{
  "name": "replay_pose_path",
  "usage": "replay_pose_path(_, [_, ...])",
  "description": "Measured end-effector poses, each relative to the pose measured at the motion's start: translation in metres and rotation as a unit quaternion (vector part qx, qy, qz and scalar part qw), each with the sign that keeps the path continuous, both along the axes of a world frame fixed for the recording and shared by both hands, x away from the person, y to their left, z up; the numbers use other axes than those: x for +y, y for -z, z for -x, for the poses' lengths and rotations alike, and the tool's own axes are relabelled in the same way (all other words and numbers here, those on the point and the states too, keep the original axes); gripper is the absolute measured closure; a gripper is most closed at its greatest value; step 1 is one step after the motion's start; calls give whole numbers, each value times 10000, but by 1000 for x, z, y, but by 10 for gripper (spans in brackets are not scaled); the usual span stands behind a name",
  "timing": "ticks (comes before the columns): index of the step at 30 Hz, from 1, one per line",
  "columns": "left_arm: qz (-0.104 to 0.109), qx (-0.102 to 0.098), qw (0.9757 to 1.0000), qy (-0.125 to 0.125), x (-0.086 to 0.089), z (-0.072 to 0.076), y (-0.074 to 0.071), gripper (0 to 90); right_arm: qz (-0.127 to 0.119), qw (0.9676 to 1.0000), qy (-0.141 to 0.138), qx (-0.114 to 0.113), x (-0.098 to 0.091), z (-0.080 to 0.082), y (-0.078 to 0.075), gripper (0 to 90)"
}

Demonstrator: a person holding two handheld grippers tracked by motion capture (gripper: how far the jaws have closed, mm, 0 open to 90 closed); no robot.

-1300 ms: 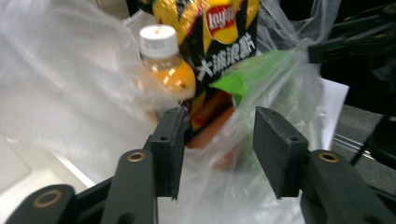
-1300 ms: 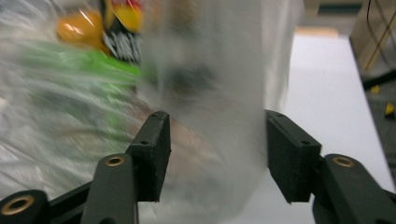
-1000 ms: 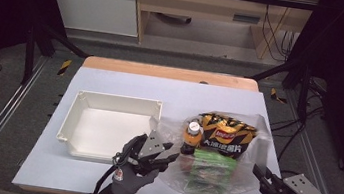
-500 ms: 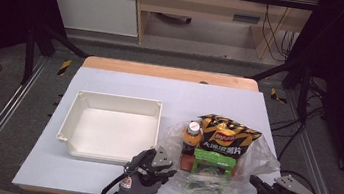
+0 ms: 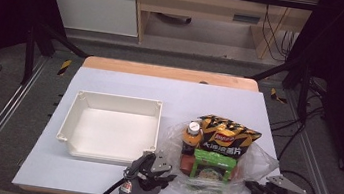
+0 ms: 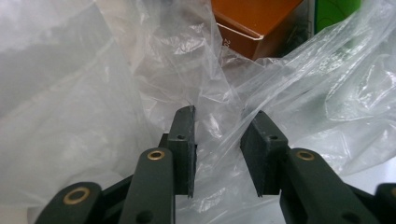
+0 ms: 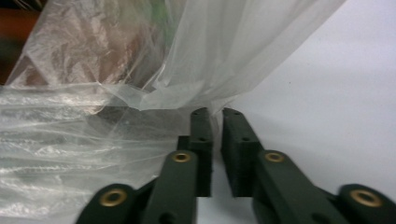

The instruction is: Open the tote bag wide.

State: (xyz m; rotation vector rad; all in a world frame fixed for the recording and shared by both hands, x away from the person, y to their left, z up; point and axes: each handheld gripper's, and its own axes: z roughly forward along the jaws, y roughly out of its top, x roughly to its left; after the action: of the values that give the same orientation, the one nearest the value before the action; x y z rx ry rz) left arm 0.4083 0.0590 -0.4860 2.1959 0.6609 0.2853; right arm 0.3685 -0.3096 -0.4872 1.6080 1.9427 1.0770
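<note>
on the right half of the table [image 5: 111, 81], near its front edge, we see the bag [image 5: 257, 161]: thin clear plastic, crumpled and glossy, spread wide and open around its load. left of it, well clear, a white tray [image 5: 115, 100] sits with nothing in it. just past the tray's front right corner we hold our left gripper [image 5: 164, 169] at the bag's left edge. from the left gripper view, its jaws stand parted with a loose fold of film [image 6: 219, 126] running between the pads, not pinched; they have just been opening a little. inside the bag, going rightward, stand a small bottle [image 5: 192, 132] with a pale cap, a dark orange box [image 5: 185, 162] below it, a green pack [image 5: 213, 165], and behind those an upright black and yellow chip bag [image 5: 228, 133]. at the bag's front right corner is our right gripper [image 5: 254, 188]. from the right gripper view, its jaws are close together with a narrow gap, a wisp of the bag's edge [image 7: 215, 109] at the tips; they have just been opening, and we cannot tell whether the pads press the film. the plastic there is wrinkled, milky where layers overlap.
</note>
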Motion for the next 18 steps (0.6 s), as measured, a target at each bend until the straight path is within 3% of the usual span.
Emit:
replay_pose_path(5, [74,23,10000,-6,1,0,1,631,-140,9984,-77,-546,-7,10,-11,624])
replay_pose_path(8, [77,9,10000,-13,1,0,1,629,-293,9953,-58,-923,-12,20,-23,492])
replay_pose_path(11, [81,9,10000,-15,1,0,1,627,-356,9928,-88,-1139,-14,27,-34,391])
replay_pose_path(18, [77,4,10000,-12,1,0,1,625,-364,9845,-167,-1705,-9,40,-71,280])
